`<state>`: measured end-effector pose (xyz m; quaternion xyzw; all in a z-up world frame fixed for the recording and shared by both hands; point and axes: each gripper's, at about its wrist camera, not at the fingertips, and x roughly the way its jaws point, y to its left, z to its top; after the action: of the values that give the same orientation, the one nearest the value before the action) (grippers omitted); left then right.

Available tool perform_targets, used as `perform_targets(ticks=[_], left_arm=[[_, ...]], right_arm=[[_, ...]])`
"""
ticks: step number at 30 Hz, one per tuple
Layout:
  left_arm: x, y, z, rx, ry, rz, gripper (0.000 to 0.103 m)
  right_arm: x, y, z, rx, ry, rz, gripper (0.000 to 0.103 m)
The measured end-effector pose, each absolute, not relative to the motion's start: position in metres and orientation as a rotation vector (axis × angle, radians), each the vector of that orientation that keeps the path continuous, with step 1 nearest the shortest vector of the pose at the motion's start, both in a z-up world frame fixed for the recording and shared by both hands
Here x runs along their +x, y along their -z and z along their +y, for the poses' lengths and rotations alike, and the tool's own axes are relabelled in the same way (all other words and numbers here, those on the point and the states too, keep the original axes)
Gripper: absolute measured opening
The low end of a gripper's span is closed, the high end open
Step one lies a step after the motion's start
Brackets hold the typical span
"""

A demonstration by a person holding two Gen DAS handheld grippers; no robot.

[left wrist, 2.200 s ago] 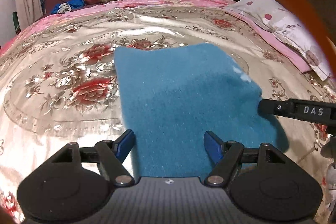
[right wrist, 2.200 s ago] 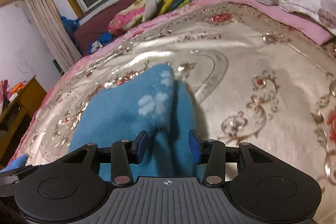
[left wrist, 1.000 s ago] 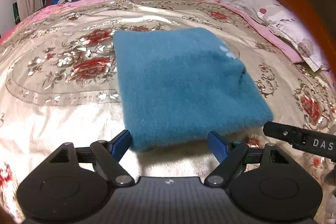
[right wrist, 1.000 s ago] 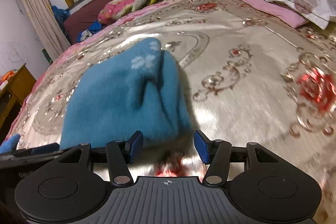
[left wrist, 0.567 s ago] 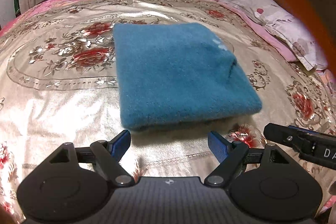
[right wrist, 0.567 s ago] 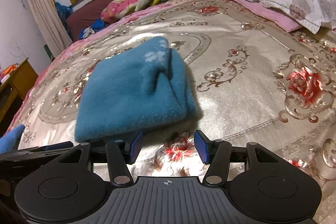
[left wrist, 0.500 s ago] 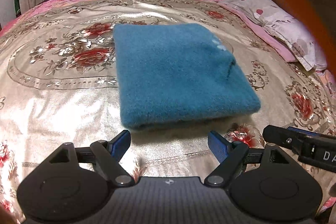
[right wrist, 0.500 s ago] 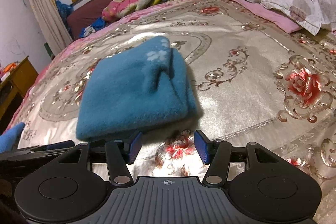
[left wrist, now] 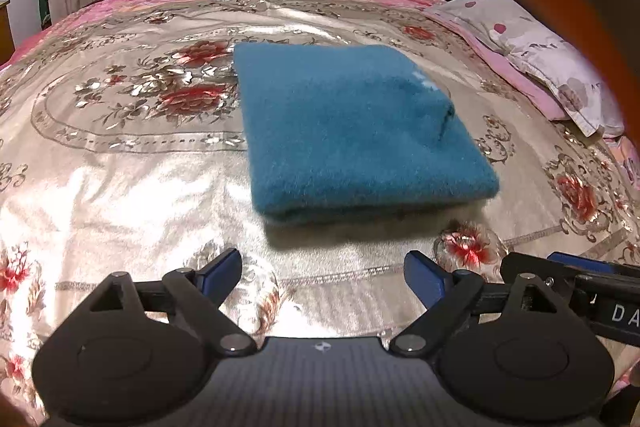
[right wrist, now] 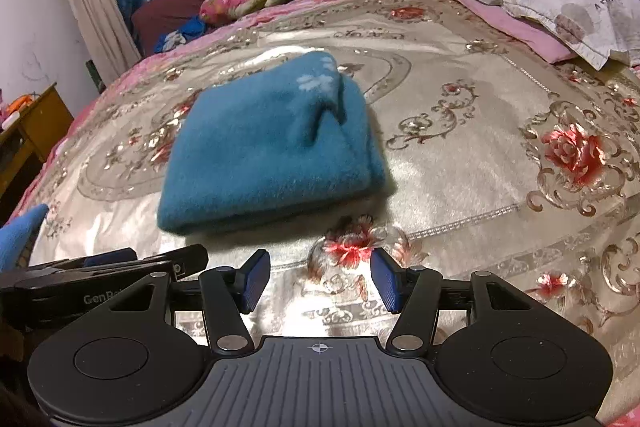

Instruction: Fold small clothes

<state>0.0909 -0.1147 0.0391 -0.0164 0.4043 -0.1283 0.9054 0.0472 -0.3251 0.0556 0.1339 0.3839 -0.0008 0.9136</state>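
Folded blue garment (left wrist: 352, 131) lies on the bed (left wrist: 120, 187)
Left tool (left wrist: 322, 277) opening, right tool (right wrist: 320, 281) open; both empty, short of it

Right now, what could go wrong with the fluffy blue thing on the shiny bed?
1. The blue garment has a loose flap at its paw-print corner, which might spring open.
2. The satin bedspread looks slippery, so a nudge could slide or unfold the bundle.
3. The left claw, whose jaws are opening, and the right claw are both empty and close by; swinging back in could snag the edge.
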Motion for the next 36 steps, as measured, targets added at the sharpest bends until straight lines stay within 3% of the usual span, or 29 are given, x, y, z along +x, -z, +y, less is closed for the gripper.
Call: perform_targets(ticks=[12,36], left_arm=[[0.073,-0.037,-0.117,-0.013,0.261,0.832,0.099],[0.059,-0.046,-0.126,0.015,0.259,0.822,0.100]], right_arm=[[0.037,-0.051,-0.317,0.238,0.028,0.813,0.058],[0.020,-0.057,-0.323,0.239,0.043,0.790,0.060]])
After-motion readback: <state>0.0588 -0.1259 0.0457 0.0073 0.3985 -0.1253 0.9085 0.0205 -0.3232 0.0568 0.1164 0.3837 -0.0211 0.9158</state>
